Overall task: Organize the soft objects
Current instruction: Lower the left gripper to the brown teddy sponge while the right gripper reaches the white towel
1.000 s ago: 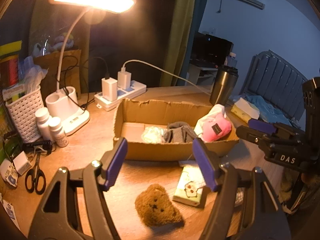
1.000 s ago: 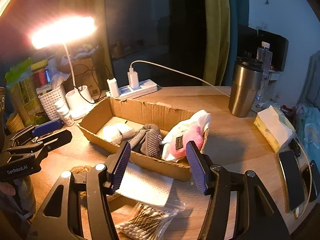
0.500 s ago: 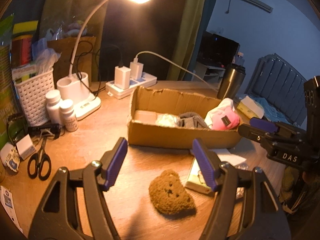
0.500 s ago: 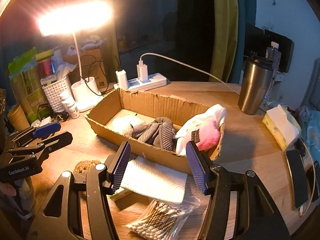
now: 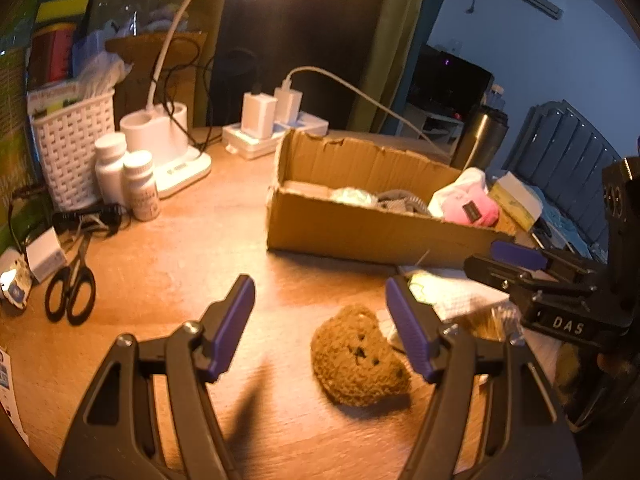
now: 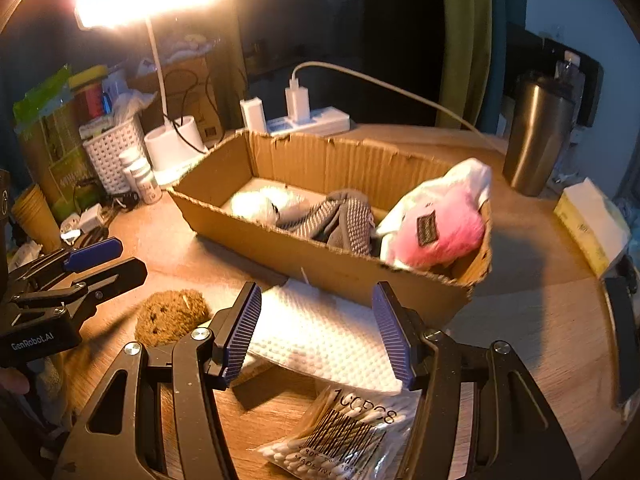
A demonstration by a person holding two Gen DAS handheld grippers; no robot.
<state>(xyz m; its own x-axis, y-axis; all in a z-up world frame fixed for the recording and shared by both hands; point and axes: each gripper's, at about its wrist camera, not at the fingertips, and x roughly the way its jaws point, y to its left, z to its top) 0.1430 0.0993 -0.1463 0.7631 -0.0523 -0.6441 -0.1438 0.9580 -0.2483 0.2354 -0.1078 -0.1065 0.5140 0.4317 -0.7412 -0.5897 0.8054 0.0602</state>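
We saw a brown, nubbly bear-face plush (image 5: 360,360) lying flat on the desk (image 5: 168,272), just in front of the cardboard box (image 5: 360,232) that held a pink-and-white fluffy item (image 6: 440,224) and grey knit socks (image 6: 340,220). Our left hand-held gripper (image 5: 320,320) hung over the plush with jaws wide, gripping nothing. The right hand-held gripper (image 6: 316,328) stood equally wide and empty above a white quilted pad (image 6: 320,332).
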